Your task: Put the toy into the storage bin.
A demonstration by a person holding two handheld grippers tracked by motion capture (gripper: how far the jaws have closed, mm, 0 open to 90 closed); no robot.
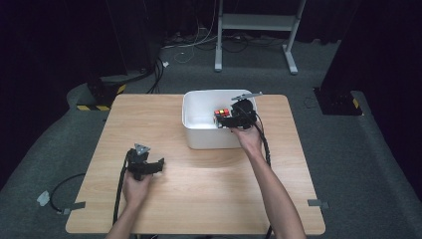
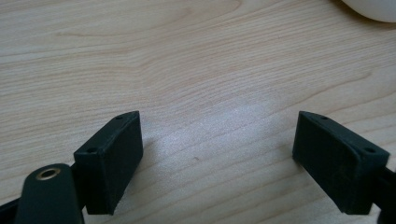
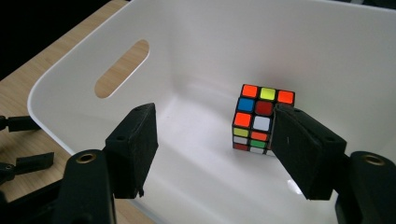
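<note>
A white plastic bin (image 1: pixel 191 124) stands on the wooden table toward the back, and in the right gripper view its wall (image 3: pixel 84 79) has an oval handle hole. A colourful puzzle cube (image 3: pixel 258 119) rests on the bin floor; from above the cube (image 1: pixel 222 113) shows at the bin's right side. My right gripper (image 3: pixel 215 149) hovers over the bin, open, its right jaw just in front of the cube and not touching it. Lower left on the table, my left gripper (image 1: pixel 160 165) is held just above the wood; in its own view the gripper (image 2: pixel 217 154) is open with nothing between the jaws.
The wooden table (image 1: pixel 199 194) has bare surface in front and at the left. A corner of the bin (image 2: pixel 373 9) shows at the top right of the left gripper view. Cables, a metal stand (image 1: pixel 256 22) and dark floor lie beyond the table.
</note>
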